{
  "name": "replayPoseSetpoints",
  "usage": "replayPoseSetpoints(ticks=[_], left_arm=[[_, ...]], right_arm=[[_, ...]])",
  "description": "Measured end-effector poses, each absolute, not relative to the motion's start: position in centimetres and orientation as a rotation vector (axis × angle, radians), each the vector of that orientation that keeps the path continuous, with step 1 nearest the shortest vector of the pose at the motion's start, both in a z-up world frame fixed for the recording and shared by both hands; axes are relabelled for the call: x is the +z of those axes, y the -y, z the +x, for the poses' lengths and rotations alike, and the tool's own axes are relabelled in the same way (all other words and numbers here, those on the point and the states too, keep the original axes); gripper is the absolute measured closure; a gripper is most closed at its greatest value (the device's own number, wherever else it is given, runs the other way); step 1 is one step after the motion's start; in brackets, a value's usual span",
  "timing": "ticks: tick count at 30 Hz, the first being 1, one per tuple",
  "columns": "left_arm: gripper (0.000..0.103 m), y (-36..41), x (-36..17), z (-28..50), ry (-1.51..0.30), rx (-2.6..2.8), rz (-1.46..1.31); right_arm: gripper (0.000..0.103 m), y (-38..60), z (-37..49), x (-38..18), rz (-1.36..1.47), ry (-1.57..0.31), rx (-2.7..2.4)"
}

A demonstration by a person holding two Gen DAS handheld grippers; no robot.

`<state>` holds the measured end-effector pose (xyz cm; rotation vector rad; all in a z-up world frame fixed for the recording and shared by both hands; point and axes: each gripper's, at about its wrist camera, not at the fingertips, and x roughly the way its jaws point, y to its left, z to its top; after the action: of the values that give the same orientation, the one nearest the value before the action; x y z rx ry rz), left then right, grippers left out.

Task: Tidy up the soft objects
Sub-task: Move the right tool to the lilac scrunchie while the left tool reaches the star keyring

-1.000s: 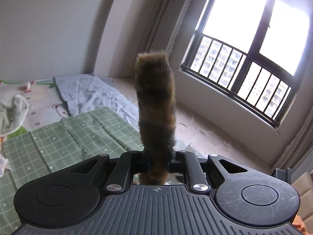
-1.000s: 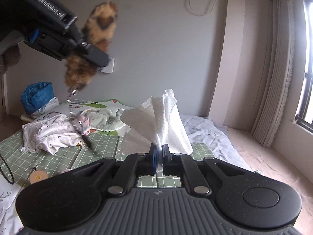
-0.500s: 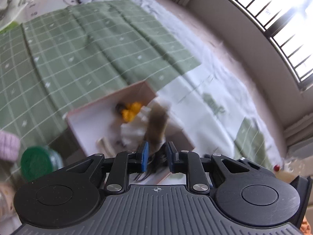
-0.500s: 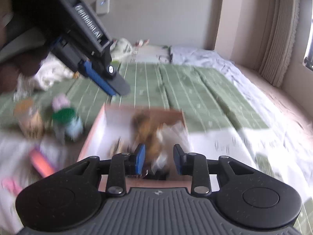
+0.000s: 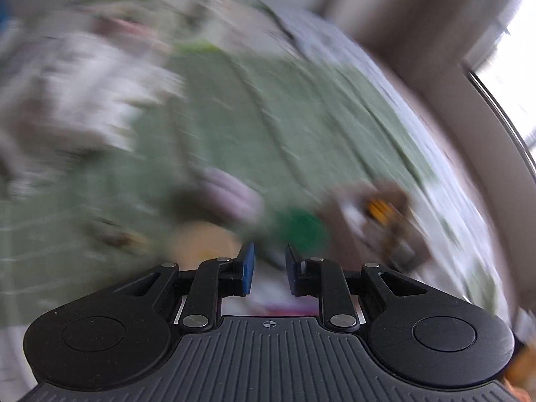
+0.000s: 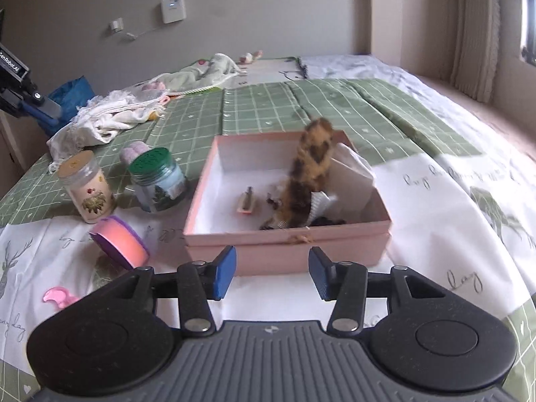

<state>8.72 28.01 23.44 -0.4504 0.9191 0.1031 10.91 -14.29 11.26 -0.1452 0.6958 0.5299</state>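
1. Left wrist view: the picture is smeared with motion. The left gripper shows its blue fingers apart with nothing between them. Ahead lie the green checked blanket, a green lid and a blurred pale heap of cloths; no more can be told.

2. Left wrist view, advice: the person does well to steady this hand first, then pick one soft piece from the heap rather than a jar.

3. Right wrist view: the right gripper has just been opening; its fingers stand apart and empty, just short of the pink box on the bed.

4. Right wrist view: the furry tail stands nearly upright inside the box, leaning against white paper at the right wall; whether it has settled is unclear.

5. Right wrist view, advice: it should be nudged flat only if it tips towards the rim.

6. Right wrist view: a green-lidded jar, a tan-lidded jar and a pink roll sit left of the box; the white cloths lie well beyond.
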Motion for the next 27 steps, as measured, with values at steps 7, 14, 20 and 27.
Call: replayPoseSetpoints(ticks=[7,14,20,27], left_arm=[[0.08,-39.6,15.6,10.0,-0.99,0.396,-0.616],[0.08,-40.7,8.5,12.0,-1.03,0.261,-0.708],[0.08,-41.9,6.9,13.2,-1.091,0.29,-0.726],[0.08,-38.5,6.6,13.5,-1.176,0.241,-0.509]], right_arm=[[0.053,6.9,11.0,16.6,-0.27,-0.639,0.687],[0.049,-3.8,15.1,23.3,-0.274,-0.787,0.806],[0.042,-15.1,21.3,23.1,-0.297,-0.873,0.721],[0.043,-19.6,25.2,15.0,-0.156,-1.053,0.721]])
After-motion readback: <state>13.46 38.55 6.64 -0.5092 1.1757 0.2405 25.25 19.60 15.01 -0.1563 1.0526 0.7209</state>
